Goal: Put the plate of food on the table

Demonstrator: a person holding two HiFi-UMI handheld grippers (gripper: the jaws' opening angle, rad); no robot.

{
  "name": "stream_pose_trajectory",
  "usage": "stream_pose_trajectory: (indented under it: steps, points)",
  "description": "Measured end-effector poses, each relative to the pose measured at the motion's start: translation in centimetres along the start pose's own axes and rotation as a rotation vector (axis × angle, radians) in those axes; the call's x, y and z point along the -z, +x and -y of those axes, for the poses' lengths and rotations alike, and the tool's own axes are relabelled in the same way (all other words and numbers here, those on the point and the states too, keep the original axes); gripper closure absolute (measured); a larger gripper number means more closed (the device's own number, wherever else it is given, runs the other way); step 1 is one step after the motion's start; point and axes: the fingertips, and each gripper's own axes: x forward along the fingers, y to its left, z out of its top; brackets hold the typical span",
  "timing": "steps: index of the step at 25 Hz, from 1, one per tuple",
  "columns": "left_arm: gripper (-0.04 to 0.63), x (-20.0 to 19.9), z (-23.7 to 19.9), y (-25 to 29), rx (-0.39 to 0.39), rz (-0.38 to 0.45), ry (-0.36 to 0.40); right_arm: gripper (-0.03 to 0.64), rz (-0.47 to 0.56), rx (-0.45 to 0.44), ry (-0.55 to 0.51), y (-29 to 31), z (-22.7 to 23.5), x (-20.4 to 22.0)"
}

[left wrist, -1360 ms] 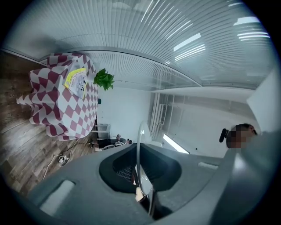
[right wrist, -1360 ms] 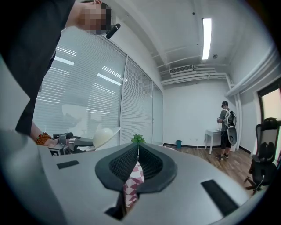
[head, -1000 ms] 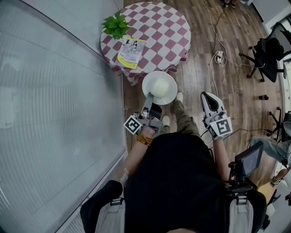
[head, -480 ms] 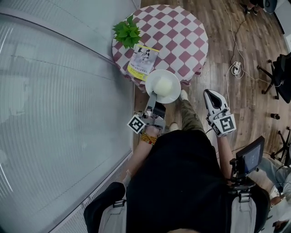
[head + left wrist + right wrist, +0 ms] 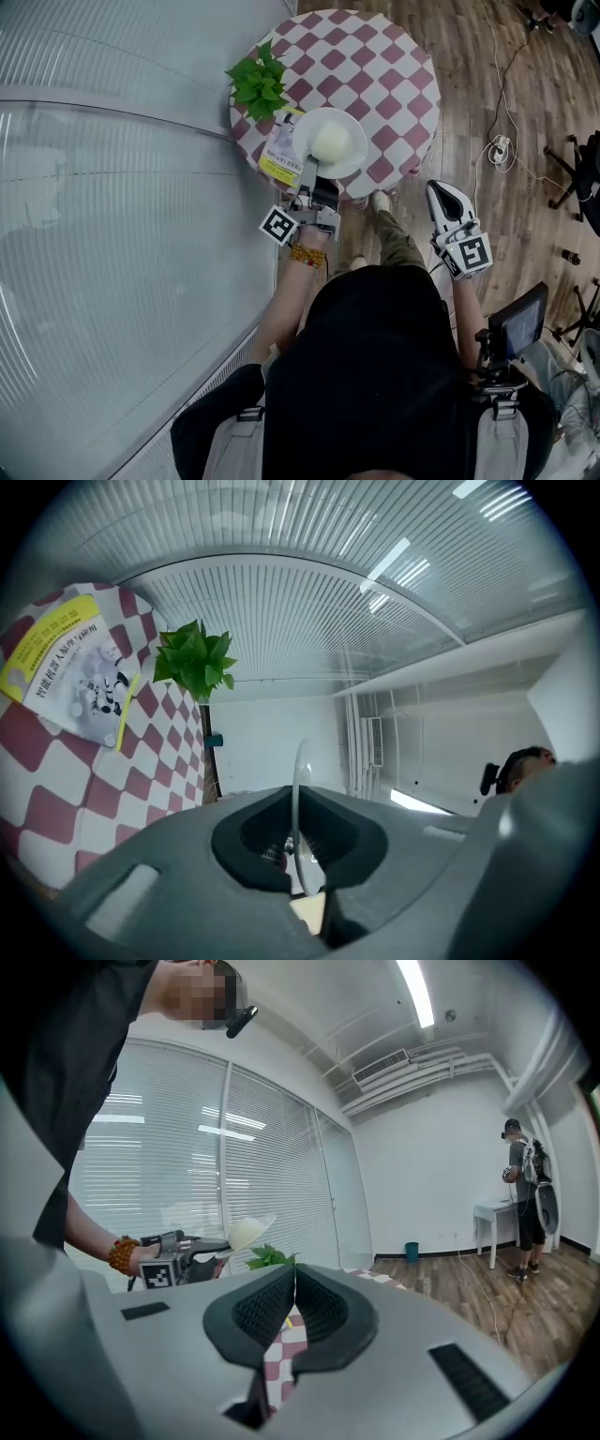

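Plate [image 5: 357,150] now over the table [image 5: 386,77], left tool [image 5: 310,184] outstretched, near level

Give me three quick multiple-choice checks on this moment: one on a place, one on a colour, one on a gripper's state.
1. Where is the plate?
A. On the floor
B. Over the round table's near edge, partly over the booklet
C. Behind the person

2. What colours are the table's checks?
A. Dark red and white
B. Blue and yellow
C. Green and black

3. How is the right gripper?
A. Wide open
B. Shut on the plate
C. Shut, nothing between its jaws

Answers:
1 B: in the head view the plate, held by the left gripper, overlaps the table and the booklet.
2 A: the table's squares show those colours in the head view.
3 C: the right gripper view shows its jaws together with nothing in them.
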Motion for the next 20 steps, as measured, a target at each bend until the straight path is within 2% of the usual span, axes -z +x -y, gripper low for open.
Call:
stream_pose_trajectory:
  steps: [7, 10, 16, 20]
  points:
    - [0.577, -3.0, -3.5, 9.0, -0.030, 0.098, 0.031, 0.604, -0.033, -0.005, 0.031, -0.1, 4.5, 0.7]
    - [0.577, -5.1, -7.5, 13.5, -0.059, 0.132, 0.031, 0.604, -0.066, -0.006, 0.047, 1.7, 6.5, 1.8]
    - [0.577, -8.5, -16.8, 19.5, -0.195, 0.225, -0.001, 0.604, -0.129, -0.012, 0.078, 3.5, 9.3, 3.5]
    - [0.577, -9.5, -22.3, 21.4, -0.288, 0.243, -0.016, 0.604, -0.166, 0.003, 0.092, 2.7, 10.7, 4.7]
